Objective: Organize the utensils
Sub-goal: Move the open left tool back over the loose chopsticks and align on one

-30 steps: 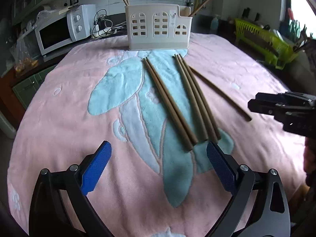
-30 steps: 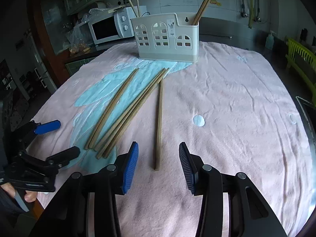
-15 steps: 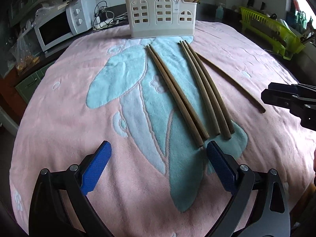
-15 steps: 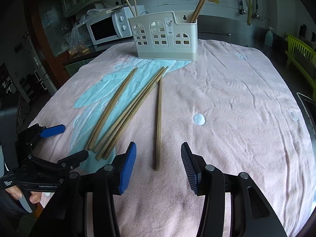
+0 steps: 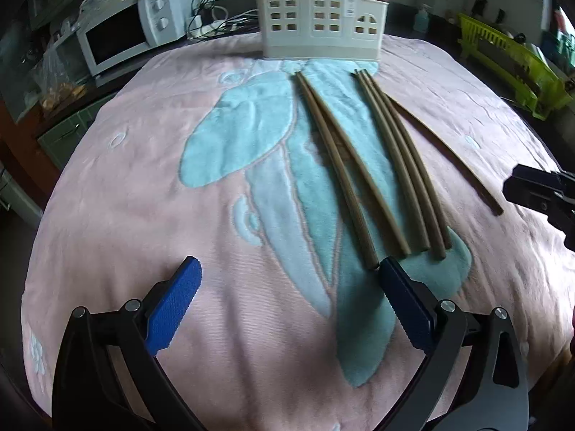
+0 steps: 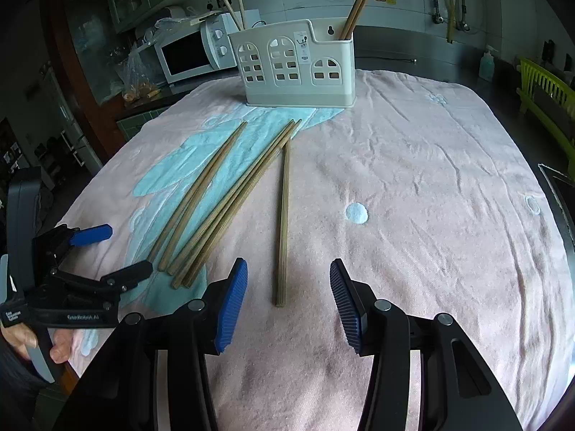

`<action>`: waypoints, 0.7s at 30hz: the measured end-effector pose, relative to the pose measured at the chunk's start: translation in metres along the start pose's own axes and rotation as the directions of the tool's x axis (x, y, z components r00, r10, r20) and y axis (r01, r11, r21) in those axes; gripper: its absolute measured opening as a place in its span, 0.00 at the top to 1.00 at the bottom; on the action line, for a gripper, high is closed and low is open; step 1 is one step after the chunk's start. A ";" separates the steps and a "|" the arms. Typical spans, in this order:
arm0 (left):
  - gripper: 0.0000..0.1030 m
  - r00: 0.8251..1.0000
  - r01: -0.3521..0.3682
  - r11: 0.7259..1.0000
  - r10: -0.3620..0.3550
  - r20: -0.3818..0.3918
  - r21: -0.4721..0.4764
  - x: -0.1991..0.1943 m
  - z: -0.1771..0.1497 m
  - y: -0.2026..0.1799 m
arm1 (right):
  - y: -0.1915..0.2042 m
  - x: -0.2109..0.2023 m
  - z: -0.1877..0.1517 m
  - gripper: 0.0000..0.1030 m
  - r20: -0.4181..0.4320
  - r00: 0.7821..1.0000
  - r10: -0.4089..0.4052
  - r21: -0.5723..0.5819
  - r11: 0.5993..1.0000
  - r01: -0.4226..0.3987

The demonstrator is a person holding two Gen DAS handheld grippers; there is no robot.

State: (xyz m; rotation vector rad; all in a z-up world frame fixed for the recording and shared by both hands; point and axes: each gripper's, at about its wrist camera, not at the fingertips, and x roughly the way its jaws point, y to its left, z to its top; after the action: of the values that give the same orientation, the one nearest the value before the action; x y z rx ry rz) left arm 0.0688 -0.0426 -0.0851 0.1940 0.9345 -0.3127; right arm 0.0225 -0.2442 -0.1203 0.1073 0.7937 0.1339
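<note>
Several brown chopsticks lie on a pink and teal towel [image 5: 143, 186]. A pair [image 5: 337, 158] and a group of three [image 5: 399, 158] lie side by side; a single chopstick [image 5: 449, 151] lies to their right, also in the right wrist view [image 6: 283, 222]. A cream utensil holder [image 5: 323, 18] stands at the far edge [image 6: 298, 68] with chopsticks upright in it. My left gripper [image 5: 287, 283] is open, its right pad near the end of the pair. My right gripper [image 6: 289, 283] is open, with the near end of the single chopstick between its pads.
A white microwave [image 5: 122, 36] stands at the back left beyond the towel. A green dish rack [image 5: 514, 68] sits at the far right. The left gripper and hand show in the right wrist view [image 6: 72, 280].
My left gripper has moved forward toward the near ends of the chopsticks. My right gripper has opened wider and edged forward around the end of the single chopstick.
</note>
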 end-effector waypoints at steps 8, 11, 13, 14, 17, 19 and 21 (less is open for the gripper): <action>0.05 0.998 -0.059 0.998 0.059 -0.002 -0.022 0.000 0.001 0.013 | 0.001 0.002 -0.003 0.55 -0.011 1.000 0.001 -0.004 1.000 -0.001; 0.05 0.999 -0.052 0.998 0.052 -0.007 -0.030 0.001 0.002 0.015 | 0.002 0.003 -0.003 0.55 -0.016 1.000 -0.001 -0.009 1.000 0.001; 0.07 0.999 -0.051 0.998 0.051 -0.008 -0.025 0.000 0.003 0.013 | 0.002 0.004 -0.004 0.56 -0.018 1.000 0.000 -0.010 1.000 0.000; 0.08 0.999 -0.036 0.999 0.036 -0.006 -0.021 0.000 0.004 0.012 | 0.003 0.004 -0.004 0.57 -0.018 1.000 -0.002 -0.012 1.000 0.002; 0.13 0.999 0.036 0.999 -0.037 -0.016 -0.035 -0.001 0.004 0.011 | 0.003 0.005 -0.004 0.61 -0.019 1.000 -0.003 -0.015 1.000 0.003; 0.16 0.999 0.052 0.998 -0.053 -0.014 -0.046 0.000 0.006 0.010 | 0.004 0.005 -0.005 0.62 -0.022 1.000 -0.003 -0.011 1.000 0.002; 0.21 0.998 0.058 0.997 -0.058 -0.009 -0.056 0.001 0.008 0.010 | 0.005 0.005 -0.006 0.64 -0.024 1.000 0.002 -0.012 1.000 -0.002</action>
State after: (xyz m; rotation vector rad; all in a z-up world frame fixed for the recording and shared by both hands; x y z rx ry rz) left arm 0.0789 -0.0359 -0.0814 0.1175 0.9598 -0.3390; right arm 0.0216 -0.2384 -0.1271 0.0957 0.8162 0.1416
